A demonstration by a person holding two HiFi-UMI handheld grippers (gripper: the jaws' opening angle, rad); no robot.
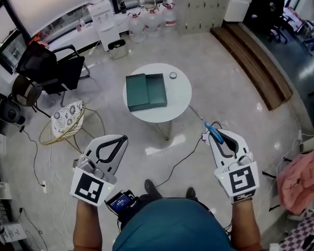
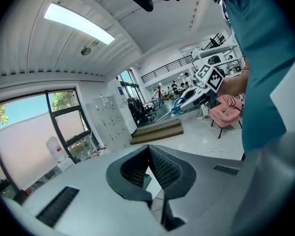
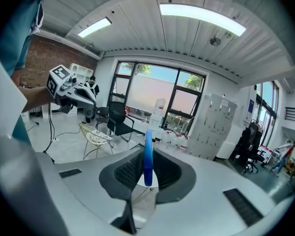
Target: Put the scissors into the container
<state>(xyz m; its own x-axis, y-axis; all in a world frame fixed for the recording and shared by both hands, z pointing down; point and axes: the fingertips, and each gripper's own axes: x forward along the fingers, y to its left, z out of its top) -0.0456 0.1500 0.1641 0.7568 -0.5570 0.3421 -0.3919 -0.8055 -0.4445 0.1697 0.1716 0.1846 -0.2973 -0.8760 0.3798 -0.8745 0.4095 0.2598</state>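
A dark green container (image 1: 146, 91) lies open on the round white table (image 1: 180, 95), ahead of both grippers. The scissors (image 1: 214, 133) have a blue handle and a thin metal blade pointing toward the table. My right gripper (image 1: 206, 136) is shut on them, well short of the table's near right edge. In the right gripper view the blue handle of the scissors (image 3: 147, 156) stands upright between the jaws of the right gripper (image 3: 147, 154). My left gripper (image 1: 124, 138) hangs at the lower left, its jaws shut with nothing between them. The left gripper (image 2: 148, 149) shows closed tips in its own view.
A small round object (image 1: 172, 76) sits on the table's far right. A black chair (image 1: 52, 67) and a wire stool (image 1: 68, 119) stand to the left. Water bottles (image 1: 152, 20) line the far wall. A wooden bench (image 1: 251, 56) runs at the right, and a cable (image 1: 183, 161) crosses the floor.
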